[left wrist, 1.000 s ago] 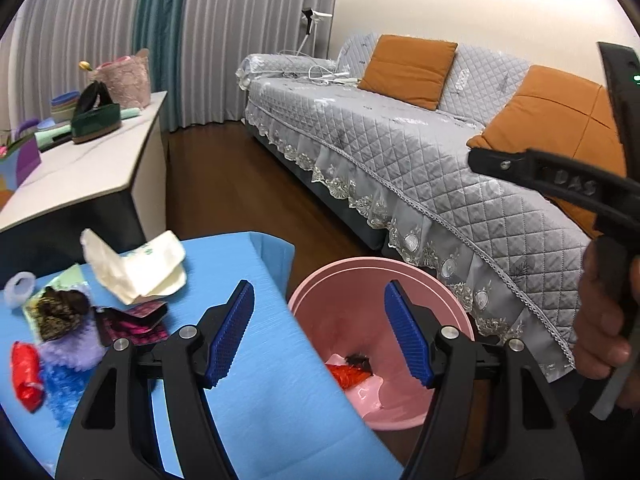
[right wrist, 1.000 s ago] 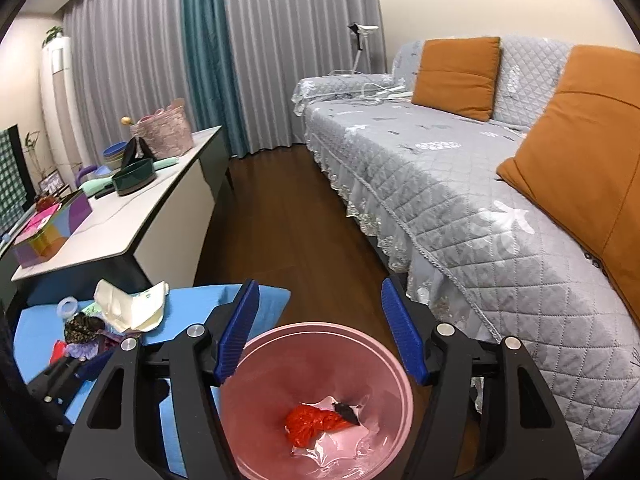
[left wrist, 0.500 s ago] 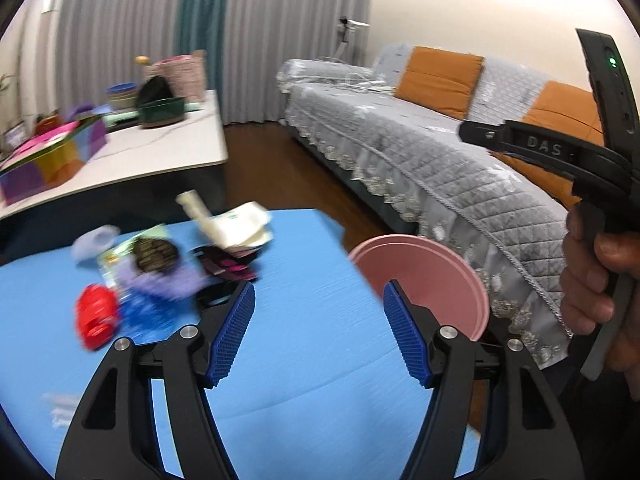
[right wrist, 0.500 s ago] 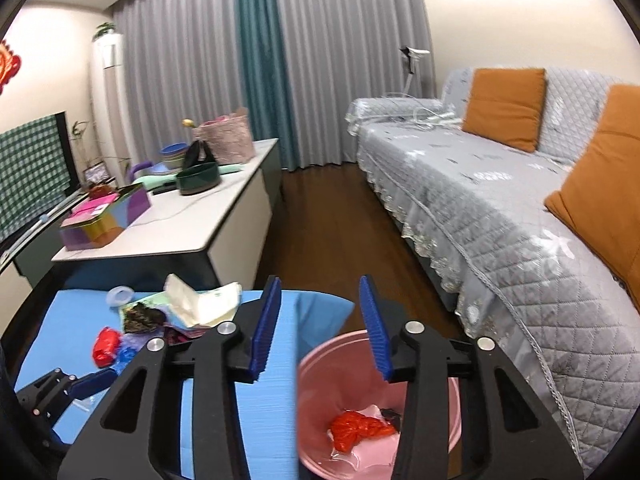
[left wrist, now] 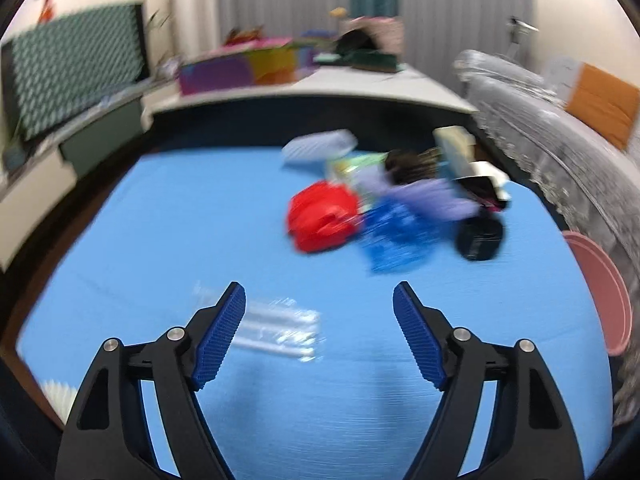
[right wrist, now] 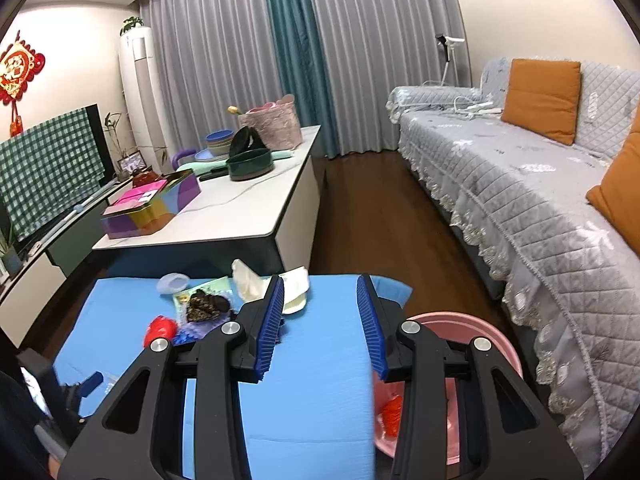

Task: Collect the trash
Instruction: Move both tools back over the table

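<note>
In the left wrist view, which is blurred, the left claw (left wrist: 319,332) hangs over the blue counter (left wrist: 168,216) with its jaws spread wide and nothing between them. A clear plastic wrapper (left wrist: 276,328) lies flat on the counter just ahead of the left finger. Farther off sits the trash pile: a red crumpled piece (left wrist: 322,222), a blue wrapper (left wrist: 394,236) touching it, a lilac scrap (left wrist: 434,196), a black lump (left wrist: 480,236) and a white cup-like piece (left wrist: 318,146) at the back. The pink bin (left wrist: 600,288) shows at the right edge, beside the counter.

In the right wrist view, the right claw (right wrist: 320,326) is held above the counter's right part, jaws fairly narrow and empty. The trash pile lies beyond its left finger, with crumpled white paper (right wrist: 250,284) at the far edge. The pink bin stands low on the floor between the counter and the grey sofa (right wrist: 520,184), with a red scrap (right wrist: 392,416) inside. The left claw's blue tip (right wrist: 94,380) peeks in at lower left.
</note>
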